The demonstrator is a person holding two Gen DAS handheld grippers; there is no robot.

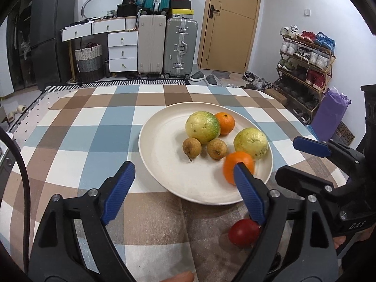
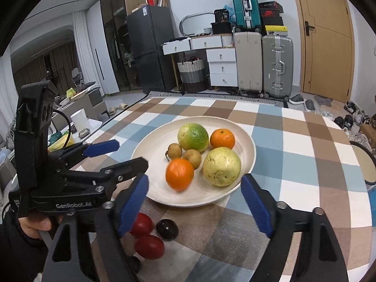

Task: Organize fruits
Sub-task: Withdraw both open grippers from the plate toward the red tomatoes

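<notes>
Even, diffuse indoor light, moderately bright; shadows soft and faint under the fruit on the plate (image 1: 164, 164). No strong glare. Strong fisheye bending, dark vignette at the corners. Near orange (image 2: 179, 174) slightly motion-blurred at its edges; the rest sharp.

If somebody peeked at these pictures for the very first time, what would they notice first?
Probably the big cream plate in the middle of the checked tablecloth, piled with fruit: two yellow-green guavas, two oranges and two little brown fruits. Next, the blue-padded jaws of both grippers, wide open and empty, at the plate's near edge. Two red fruits and a dark one lie on the cloth, just off the plate.
</notes>
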